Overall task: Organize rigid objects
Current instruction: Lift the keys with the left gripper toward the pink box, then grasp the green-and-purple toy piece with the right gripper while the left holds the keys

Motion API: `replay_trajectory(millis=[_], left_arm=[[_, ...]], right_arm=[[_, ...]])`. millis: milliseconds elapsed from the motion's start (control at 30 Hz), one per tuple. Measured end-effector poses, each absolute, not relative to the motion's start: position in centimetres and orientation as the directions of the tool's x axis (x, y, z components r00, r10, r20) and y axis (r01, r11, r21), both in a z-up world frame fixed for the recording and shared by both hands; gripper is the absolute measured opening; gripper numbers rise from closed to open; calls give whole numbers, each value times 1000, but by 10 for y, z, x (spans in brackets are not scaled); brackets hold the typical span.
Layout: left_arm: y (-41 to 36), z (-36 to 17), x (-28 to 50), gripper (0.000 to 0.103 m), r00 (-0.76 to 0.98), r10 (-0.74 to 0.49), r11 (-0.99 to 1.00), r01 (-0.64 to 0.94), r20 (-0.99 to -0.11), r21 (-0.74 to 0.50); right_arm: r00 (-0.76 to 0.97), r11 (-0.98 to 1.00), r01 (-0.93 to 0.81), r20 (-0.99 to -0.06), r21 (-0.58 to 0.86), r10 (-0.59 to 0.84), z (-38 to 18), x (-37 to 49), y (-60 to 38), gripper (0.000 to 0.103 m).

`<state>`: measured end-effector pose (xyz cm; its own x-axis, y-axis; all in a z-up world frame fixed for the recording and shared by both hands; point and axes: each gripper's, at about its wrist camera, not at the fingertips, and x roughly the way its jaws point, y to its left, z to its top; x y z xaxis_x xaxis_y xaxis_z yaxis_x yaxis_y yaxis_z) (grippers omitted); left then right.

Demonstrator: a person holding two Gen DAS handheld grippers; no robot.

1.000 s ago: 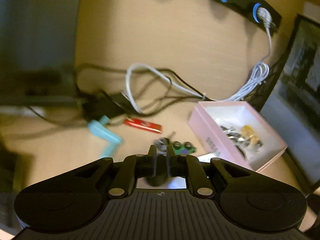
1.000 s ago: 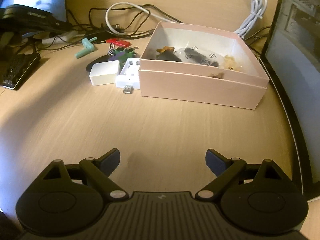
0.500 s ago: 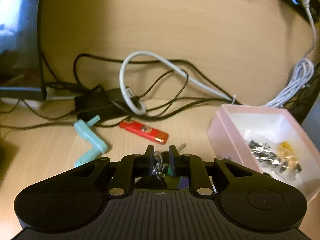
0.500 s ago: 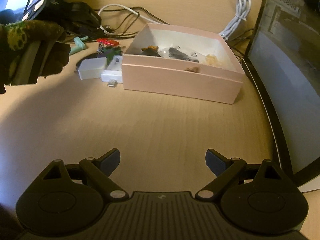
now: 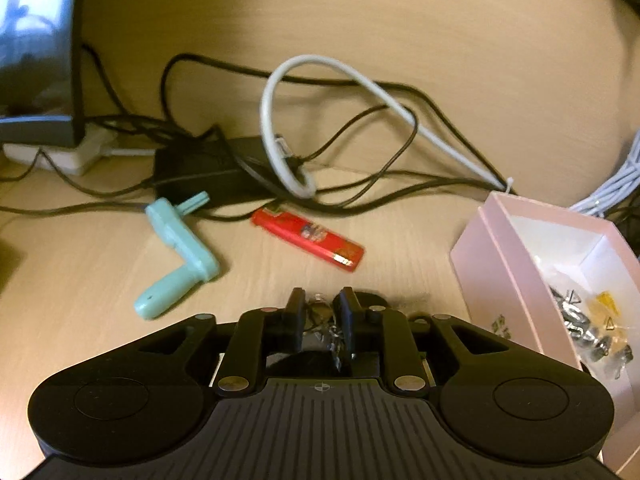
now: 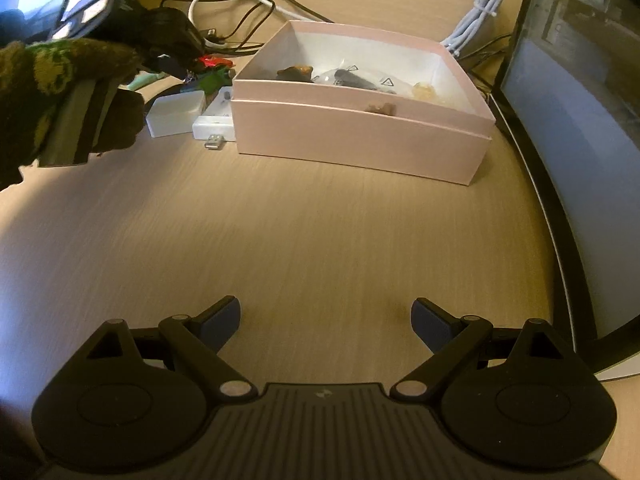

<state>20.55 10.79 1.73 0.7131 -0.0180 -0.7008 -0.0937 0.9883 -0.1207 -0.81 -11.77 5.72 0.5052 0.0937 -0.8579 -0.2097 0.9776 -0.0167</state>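
Step in hand: I am bringing the left gripper (image 5: pixel 320 312) down over a small bunch of metal rings and keys (image 5: pixel 326 326) that lies just left of the pink box (image 6: pixel 362 136).
Left jaws: they are opening a little around the key bunch; the metal sits between the pads, but I cannot say the pads press on it.
Right jaws: the right gripper (image 6: pixel 326 320) is spread wide and empty, hovering over bare wood well short of the box.
How to do it well: I judge I should centre the jaws on the thickest part of the bunch, since loose rings can slip out sideways, and close firmly before lifting.
Watch for: the green block (image 6: pixel 212 80) and the white USB adapter (image 6: pixel 214 120) sit close by; a low approach could nudge them.
Others waiting: a red lighter (image 5: pixel 308 238) and a mint-green crank handle (image 5: pixel 180 248) lie further back.
Bench: pale wood grain, with black cables (image 5: pixel 224 68) and a white cable (image 5: pixel 288 120) tangled at the rear.
Room: a dark screen (image 6: pixel 576 120) stands to the right.
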Motion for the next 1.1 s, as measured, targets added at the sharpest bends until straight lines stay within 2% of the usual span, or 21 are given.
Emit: replay_trajectory(millis=[133, 267, 333, 400, 633, 867, 1100], left_arm=[[103, 16, 202, 22, 736, -25, 996, -40, -676, -80], [103, 11, 183, 22, 787, -44, 999, 53, -615, -4], [104, 13, 179, 20, 783, -61, 996, 88, -619, 14], [108, 14, 178, 17, 776, -86, 994, 106, -625, -6], [115, 25, 156, 17, 797, -130, 991, 124, -590, -50], [143, 79, 123, 16, 841, -190, 980, 134, -507, -146], [191, 129, 82, 17, 872, -185, 973, 98, -453, -209]], right_arm=[[505, 977, -211, -857, -12, 98, 56, -6, -121, 94], [505, 980, -201, -858, -7, 98, 55, -6, -122, 94], [505, 980, -197, -858, -6, 96, 55, -6, -122, 94], [507, 981, -193, -857, -8, 93, 55, -6, -122, 94], [517, 978, -204, -853, -44, 69, 57, -9, -115, 94], [535, 978, -203, -843, -55, 63, 62, -12, -107, 94], [586, 973, -229, -803, -36, 108, 82, -1, -90, 94]])
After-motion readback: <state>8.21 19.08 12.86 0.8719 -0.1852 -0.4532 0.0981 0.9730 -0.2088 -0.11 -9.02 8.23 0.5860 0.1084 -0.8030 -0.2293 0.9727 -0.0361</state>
